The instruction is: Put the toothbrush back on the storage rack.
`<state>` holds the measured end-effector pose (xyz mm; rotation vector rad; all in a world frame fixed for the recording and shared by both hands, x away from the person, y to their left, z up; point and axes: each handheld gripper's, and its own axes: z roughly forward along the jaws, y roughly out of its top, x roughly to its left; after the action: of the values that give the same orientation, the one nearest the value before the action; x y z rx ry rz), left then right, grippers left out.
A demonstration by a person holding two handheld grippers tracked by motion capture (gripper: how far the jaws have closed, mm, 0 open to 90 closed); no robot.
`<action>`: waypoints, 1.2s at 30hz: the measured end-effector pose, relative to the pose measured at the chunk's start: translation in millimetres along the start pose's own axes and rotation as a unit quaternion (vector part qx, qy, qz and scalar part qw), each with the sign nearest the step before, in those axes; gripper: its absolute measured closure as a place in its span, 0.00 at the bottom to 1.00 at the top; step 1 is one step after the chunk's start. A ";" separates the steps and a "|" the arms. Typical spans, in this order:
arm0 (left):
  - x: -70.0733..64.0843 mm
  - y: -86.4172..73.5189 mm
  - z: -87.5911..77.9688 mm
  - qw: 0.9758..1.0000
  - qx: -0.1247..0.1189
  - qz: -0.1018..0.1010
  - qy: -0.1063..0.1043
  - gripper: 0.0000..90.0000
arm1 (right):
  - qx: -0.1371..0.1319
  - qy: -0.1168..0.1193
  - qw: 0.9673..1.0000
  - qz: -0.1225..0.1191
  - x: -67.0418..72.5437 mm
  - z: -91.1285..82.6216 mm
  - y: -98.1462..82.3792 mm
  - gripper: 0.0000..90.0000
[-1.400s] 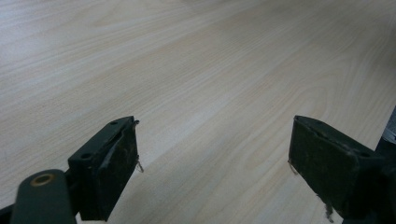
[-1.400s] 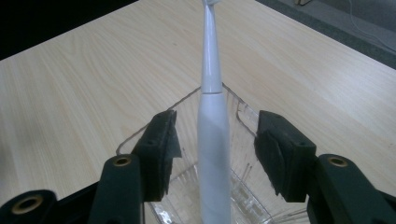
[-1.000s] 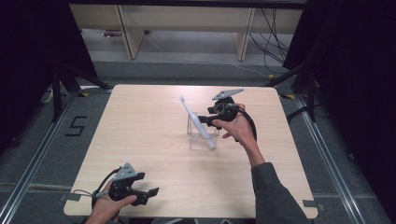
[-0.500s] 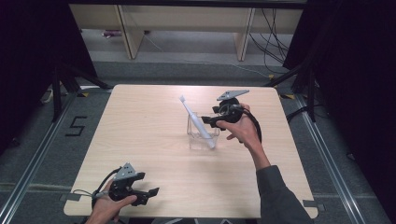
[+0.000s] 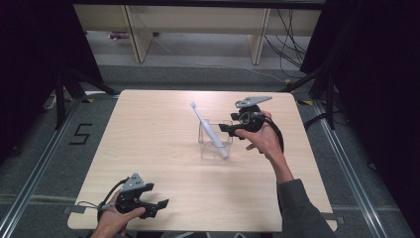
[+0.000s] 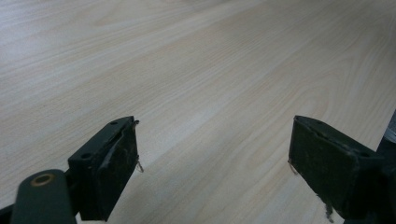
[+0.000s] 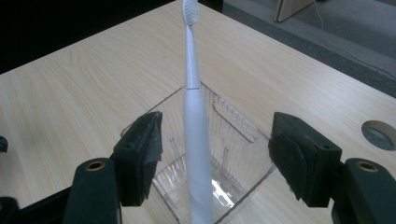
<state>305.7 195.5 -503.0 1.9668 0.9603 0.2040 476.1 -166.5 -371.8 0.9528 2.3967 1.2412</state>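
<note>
Nearest the person, the left claw [image 5: 157, 204] sits low at the front edge of the counter [image 5: 148, 139], jaws spread wide with nothing but bare wood between them. It's well apart from the action.

Further out, past the middle of the counter, the right claw [image 7: 215, 158] hangs just beside the clear plastic cup [image 5: 215, 144]. Its jaws have just been opening, and in the right gripper view the pads stand clear on either side of the toothbrush [image 7: 194, 154] handle without touching it, so it's released, not gripping anything.

The toothbrush is standing in the cup, base down in the bottom, leaning against the rim with the bristle head [image 5: 193, 105] up and tilted toward the far left in the high view.

Handling-wise, my guess: the brush is light, stiff and smooth, so it'll probably slip if pinched near the thin neck. The thick lower handle, just above the cup rim, looks like the spot to grab. The cup looks light and thin-walled too, so a sideways bump could probably tip the whole thing over.
</note>
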 end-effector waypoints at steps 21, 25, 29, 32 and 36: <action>0.7 -0.1 -0.2 1.000 0.002 0.002 0.001 0.17 | -0.021 -0.011 1.000 -0.008 -0.3 -18.4 -14.0 0.39; 0.5 -0.3 0.2 1.000 0.001 -0.001 0.001 0.17 | -0.020 -0.009 1.000 0.005 3.4 -23.9 -21.3 0.38; 0.1 -0.2 0.6 1.000 0.001 0.000 0.001 0.17 | -0.027 -0.009 1.000 -0.002 3.2 -27.4 -29.0 0.38; -0.1 0.0 0.4 1.000 -0.001 0.001 0.003 0.17 | -0.024 -0.010 1.000 0.006 4.3 -32.2 -31.7 0.38; 0.0 -0.1 0.0 1.000 -0.001 0.001 0.002 0.17 | -0.032 -0.020 0.999 -0.002 4.7 -37.9 -33.4 0.38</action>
<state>305.7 195.5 -503.1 1.9662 0.9603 0.2099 438.8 -200.6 -376.0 0.9441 2.3128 1.2777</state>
